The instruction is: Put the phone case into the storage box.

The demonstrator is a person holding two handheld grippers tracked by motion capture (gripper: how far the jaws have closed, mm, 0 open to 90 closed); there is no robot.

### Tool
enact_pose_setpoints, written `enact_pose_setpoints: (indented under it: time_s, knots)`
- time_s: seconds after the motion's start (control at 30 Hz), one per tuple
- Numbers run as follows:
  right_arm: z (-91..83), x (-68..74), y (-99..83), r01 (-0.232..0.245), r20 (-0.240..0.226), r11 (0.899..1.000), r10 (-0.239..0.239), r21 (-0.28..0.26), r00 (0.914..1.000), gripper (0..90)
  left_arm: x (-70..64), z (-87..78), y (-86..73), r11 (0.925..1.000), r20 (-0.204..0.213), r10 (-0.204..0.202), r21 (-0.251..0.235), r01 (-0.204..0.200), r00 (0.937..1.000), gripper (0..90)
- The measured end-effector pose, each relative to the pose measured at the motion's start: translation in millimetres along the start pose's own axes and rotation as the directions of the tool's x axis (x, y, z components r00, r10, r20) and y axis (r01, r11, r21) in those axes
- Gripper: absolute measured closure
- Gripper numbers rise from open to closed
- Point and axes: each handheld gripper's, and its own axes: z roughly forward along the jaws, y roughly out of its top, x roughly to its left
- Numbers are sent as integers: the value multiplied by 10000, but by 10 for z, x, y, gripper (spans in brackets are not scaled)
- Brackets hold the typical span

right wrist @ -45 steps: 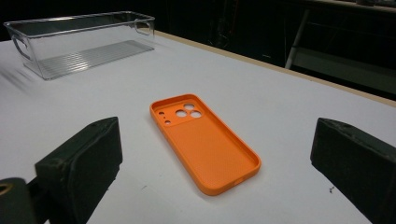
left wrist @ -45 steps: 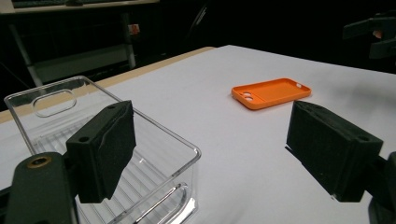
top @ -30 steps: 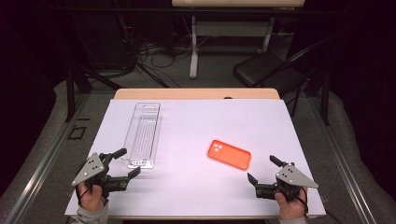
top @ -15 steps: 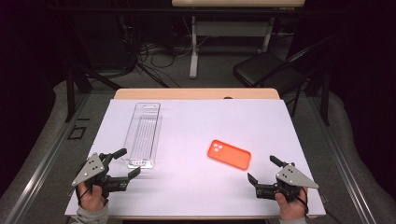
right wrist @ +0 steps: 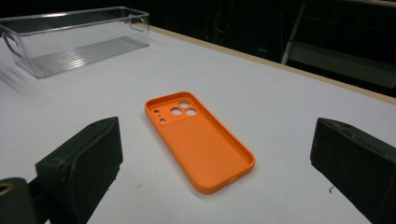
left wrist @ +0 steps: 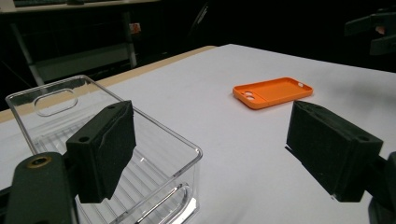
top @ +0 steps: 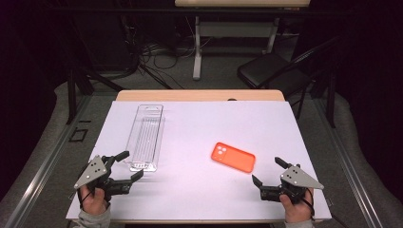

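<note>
I held the right tongs (top: 265, 178) with jaws spread wide and empty, low on the table (top: 199, 123). The orange phone case (top: 233, 157) lay open side up, just ahead and to their left, long axis slanting across the jaw line. The left tongs (top: 127, 166), also spread, sat well apart from it, beside the clear bin (top: 145, 137). The bin's near end was cut off in the left gripper view.

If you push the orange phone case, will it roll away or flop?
The orange phone case lies flat, open side up, so it would probably slide, not roll. Its thin walls and hollow shape suggest it is light and may bend slightly when squeezed.
</note>
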Motion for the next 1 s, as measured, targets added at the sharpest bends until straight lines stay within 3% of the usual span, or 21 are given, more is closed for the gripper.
enact_pose_setpoints:
  time_s: [0.3,0.57,1.0]
  knots:
    - [143,-4,219,321,-342,9941,-287,1035,9990,20,-2,5,11,10000,-19,3,59,-3,10000,158]
    - [295,-30,391,276,-794,9904,-169,1357,9967,20,-6,3,5,10000,-3,-35,59,35,10000,158]
    - [471,-126,585,197,-1018,9768,22,2133,9948,20,-15,9,1,9999,-26,-69,133,70,10000,158]
